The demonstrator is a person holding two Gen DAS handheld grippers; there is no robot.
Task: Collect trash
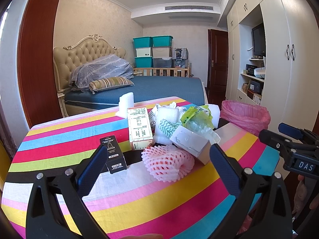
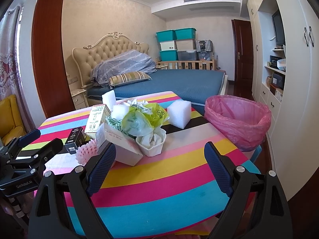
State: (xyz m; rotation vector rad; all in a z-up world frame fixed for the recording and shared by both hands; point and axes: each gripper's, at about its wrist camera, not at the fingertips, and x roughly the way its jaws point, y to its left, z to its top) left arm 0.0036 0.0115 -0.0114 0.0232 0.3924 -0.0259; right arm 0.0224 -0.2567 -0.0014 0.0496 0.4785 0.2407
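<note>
Both grippers hover low over the near edge of a table under a striped tablecloth [image 1: 139,195] of many colours.

Left gripper [image 1: 157,167]: jaws spread wide, nothing between them. In its own view the pink foam fruit net [image 1: 168,164] lies on the cloth just ahead, inside the gap as seen from the camera but clear of both pads. A small black box [image 1: 113,155] stands just beside the left-hand finger.

Right gripper [image 2: 159,167]: jaws likewise spread, empty. It faces the trash pile from the right side of the table; the left gripper shows at the left edge of this view.

Trash pile — centre of table:
- tall cream carton with printed text [image 1: 139,128], lying lengthwise
- white cardboard box [image 2: 119,145], tilted, touching the fruit net
- crumpled green plastic bag [image 2: 143,119] on top of the heap
- white paper cup holding crumpled paper [image 2: 152,142], just beside the cardboard box
- white foam sheet and a piece with a teal zigzag pattern [image 1: 167,127], partly buried
- white foam block [image 2: 179,114], standing apart to the right of the heap
- second foam block [image 1: 125,104] at the far edge, behind the carton

Bin with pink liner [image 2: 239,119]: off the table's far right corner, mouth open. Contents cannot be made out.

Background: bed with blue cover [image 1: 159,88], stacked storage bins [image 1: 153,50] — white wardrobe on the right.
</note>
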